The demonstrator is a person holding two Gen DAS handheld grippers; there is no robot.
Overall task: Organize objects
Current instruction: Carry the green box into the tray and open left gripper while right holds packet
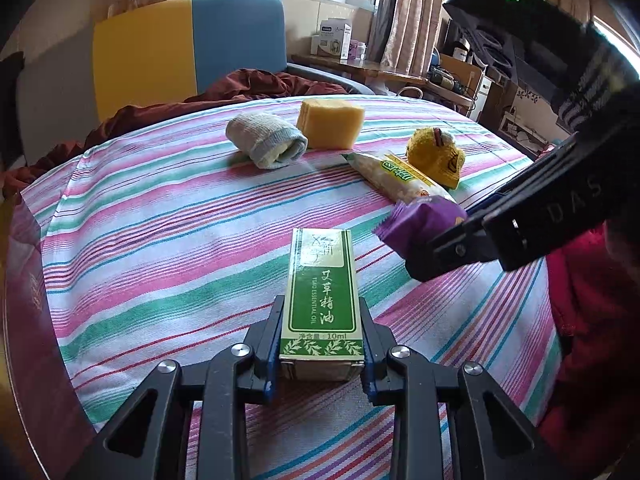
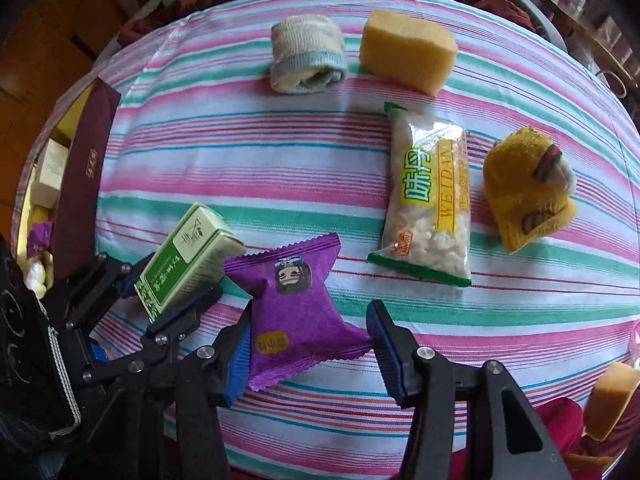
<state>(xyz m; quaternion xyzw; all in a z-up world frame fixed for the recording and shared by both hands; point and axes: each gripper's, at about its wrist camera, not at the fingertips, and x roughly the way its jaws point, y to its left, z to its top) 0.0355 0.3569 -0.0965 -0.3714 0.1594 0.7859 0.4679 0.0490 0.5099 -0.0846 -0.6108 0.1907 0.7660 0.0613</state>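
Green essential-oil box (image 1: 320,304), white-edged with leaf print, sits clamped between the blue pads of the left claw (image 1: 320,344) above the striped surface (image 1: 160,240). To its right the right claw (image 1: 436,254) pinches a purple snack packet (image 1: 420,224).

From the right wrist, the purple snack packet (image 2: 298,312) lies crinkled between the right claw (image 2: 310,344), whose pads touch both its edges. Just left, the left claw (image 2: 176,284) grips the green essential-oil box (image 2: 188,256), tilted. A rice-snack bag (image 2: 428,196) lies beyond.
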